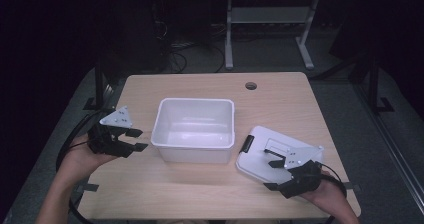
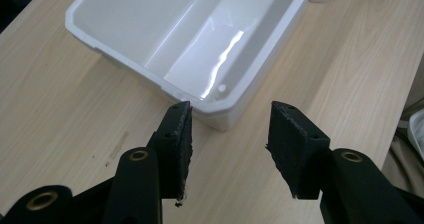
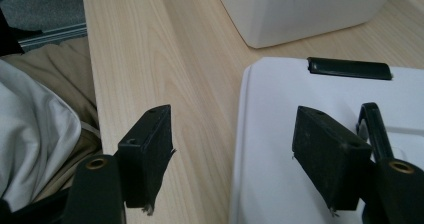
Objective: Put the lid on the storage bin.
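Left gripper (image 1: 136,139) and right gripper (image 1: 272,174) both hover, fingers parted.

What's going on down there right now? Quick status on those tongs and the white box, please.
Left tongs open, empty, just short of the white bin's corner. Right tongs open, straddling the near edge of the white lid, not gripping. Nothing in the way.

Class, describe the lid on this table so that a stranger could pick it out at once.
On the wooden table, look right of the open white bin, near the right gripper. The lid lies flat there: white like the bin, but shallow, with a black latch on its edge.
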